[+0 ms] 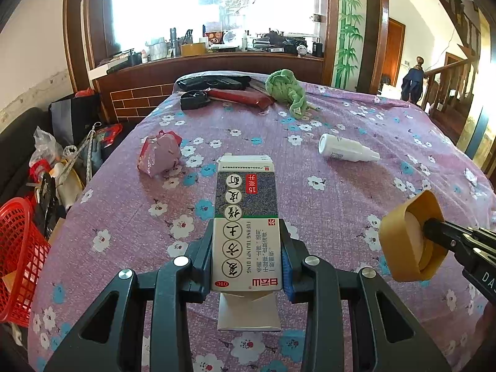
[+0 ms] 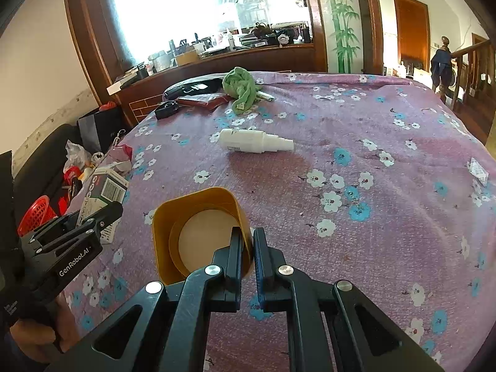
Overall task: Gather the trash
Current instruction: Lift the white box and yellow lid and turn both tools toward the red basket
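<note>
The left gripper (image 1: 247, 248) is clamping a white-and-green printed cardboard medicine box (image 1: 247, 217) above the purple floral-clothed table (image 1: 356, 210), near its left edge. The right gripper (image 2: 248, 248) is pinching the wall of a squashed yellow paper cup (image 2: 198, 232). A white plastic spray bottle (image 2: 255, 141) is lying mid-table; a crumpled pink wrapper (image 1: 159, 153) is sitting by the left edge.

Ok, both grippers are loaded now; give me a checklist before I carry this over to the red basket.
1. Left gripper shut on medicine box: ok, squeezed on both sides.
2. Right gripper shut on yellow cup: ok, but it pinches only the thin wall.
3. Box flap closed: not ok, the near flap hangs open.
4. Red basket within view: ok, left of the table.
5. Room in basket: cannot tell.
6. Trash left: not ok, white bottle and pink wrapper remain.
</note>
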Available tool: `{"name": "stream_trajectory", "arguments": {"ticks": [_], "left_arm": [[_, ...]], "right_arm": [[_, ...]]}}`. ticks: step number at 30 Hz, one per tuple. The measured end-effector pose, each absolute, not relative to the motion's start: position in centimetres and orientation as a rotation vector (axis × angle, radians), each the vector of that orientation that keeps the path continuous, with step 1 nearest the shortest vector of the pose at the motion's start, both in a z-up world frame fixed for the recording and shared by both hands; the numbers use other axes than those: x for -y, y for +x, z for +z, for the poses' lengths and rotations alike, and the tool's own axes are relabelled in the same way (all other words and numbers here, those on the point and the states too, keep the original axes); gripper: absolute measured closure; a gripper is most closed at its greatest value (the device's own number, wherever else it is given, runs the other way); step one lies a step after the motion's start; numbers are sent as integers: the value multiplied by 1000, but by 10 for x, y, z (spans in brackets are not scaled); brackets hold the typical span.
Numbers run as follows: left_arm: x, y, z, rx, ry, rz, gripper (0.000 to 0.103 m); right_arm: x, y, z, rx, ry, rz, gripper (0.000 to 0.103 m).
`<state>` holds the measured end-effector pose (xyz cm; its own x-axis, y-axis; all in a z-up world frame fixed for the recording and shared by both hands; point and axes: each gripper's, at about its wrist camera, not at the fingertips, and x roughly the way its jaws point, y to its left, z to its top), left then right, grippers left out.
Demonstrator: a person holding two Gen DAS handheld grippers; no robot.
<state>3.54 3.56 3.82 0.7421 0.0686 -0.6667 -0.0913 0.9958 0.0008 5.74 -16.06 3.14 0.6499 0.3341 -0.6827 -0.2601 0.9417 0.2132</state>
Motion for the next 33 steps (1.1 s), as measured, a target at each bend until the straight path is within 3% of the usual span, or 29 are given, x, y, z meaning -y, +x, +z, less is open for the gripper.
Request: {"name": "stream_trajectory", "arguments": {"ticks": [33], "left_arm": [[-43, 36, 34, -739, -19, 118, 70]], "right_arm": [[163, 53, 38, -758, 119, 345, 95]]}}
